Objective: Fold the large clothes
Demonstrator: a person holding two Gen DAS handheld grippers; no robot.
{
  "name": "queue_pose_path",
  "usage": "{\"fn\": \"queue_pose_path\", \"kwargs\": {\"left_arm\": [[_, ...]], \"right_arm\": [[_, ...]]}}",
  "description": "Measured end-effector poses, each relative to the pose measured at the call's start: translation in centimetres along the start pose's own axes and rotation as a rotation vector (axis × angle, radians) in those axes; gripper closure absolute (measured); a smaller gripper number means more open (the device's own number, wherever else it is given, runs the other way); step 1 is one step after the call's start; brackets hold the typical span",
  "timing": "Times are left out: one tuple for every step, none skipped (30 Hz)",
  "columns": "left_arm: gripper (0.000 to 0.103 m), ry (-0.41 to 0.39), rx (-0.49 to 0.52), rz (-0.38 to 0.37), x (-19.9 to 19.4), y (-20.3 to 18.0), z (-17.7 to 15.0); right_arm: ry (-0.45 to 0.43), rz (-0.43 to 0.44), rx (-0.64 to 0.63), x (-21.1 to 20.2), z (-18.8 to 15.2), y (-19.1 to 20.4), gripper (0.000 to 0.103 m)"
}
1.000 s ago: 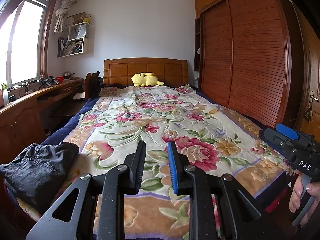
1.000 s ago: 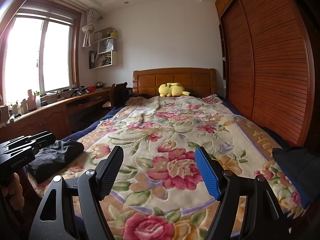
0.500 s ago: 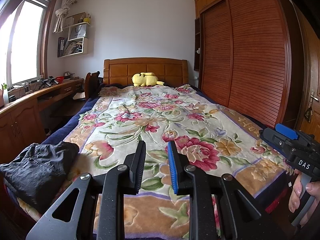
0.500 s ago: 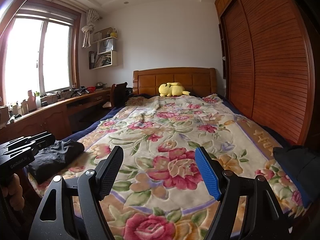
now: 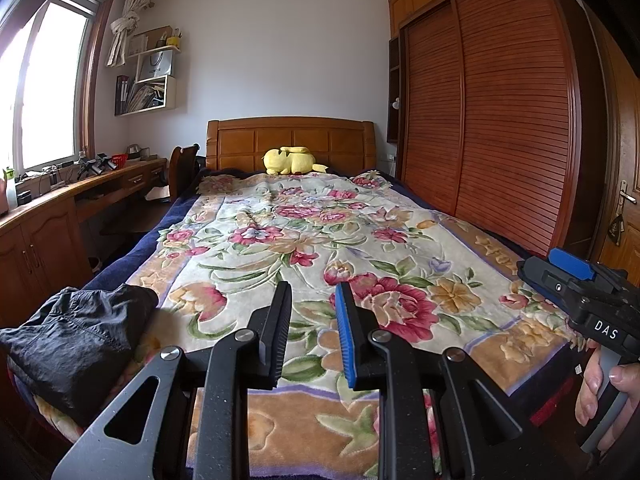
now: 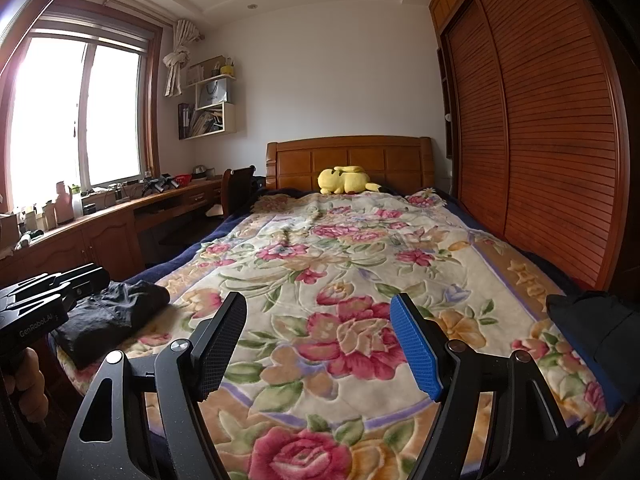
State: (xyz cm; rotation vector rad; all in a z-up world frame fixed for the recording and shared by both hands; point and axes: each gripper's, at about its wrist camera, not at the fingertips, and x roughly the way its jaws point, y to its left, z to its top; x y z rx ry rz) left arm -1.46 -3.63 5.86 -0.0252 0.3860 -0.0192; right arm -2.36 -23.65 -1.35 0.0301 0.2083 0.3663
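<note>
A folded black garment (image 5: 76, 336) lies on the near left corner of the bed; it also shows in the right wrist view (image 6: 110, 320). Another dark garment (image 6: 596, 332) lies at the near right edge of the bed. My left gripper (image 5: 314, 312) hovers over the foot of the floral blanket (image 5: 304, 240), its jaws a narrow gap apart and empty. My right gripper (image 6: 320, 332) is wide open and empty above the blanket (image 6: 340, 280). Each gripper shows at the edge of the other's view.
A yellow plush toy (image 5: 290, 160) rests by the wooden headboard (image 5: 292, 142). A wooden desk (image 5: 60, 208) with clutter runs along the left wall under the window. A slatted wardrobe (image 5: 488, 120) stands along the right side of the bed.
</note>
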Motion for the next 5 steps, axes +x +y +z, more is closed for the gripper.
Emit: {"fn": "queue_pose_path", "kwargs": {"left_arm": [[0.080, -0.001, 0.000, -0.001, 0.02, -0.04, 0.07], [0.080, -0.001, 0.001, -0.001, 0.03, -0.04, 0.05], [0.080, -0.001, 0.001, 0.000, 0.04, -0.05, 0.07], [0.080, 0.000, 0.001, -0.001, 0.04, -0.03, 0.07], [0.080, 0.000, 0.000, 0.000, 0.01, -0.02, -0.03]], "right_arm": [[-0.001, 0.000, 0.000, -0.03, -0.03, 0.03, 0.027], [-0.001, -0.001, 0.000, -0.03, -0.04, 0.08, 0.027], [-0.001, 0.000, 0.000, -0.03, -0.03, 0.08, 0.027], [-0.001, 0.001, 0.000, -0.03, -0.04, 0.07, 0.027], [-0.001, 0.001, 0.000, 0.00, -0.01, 0.11, 0.027]]}}
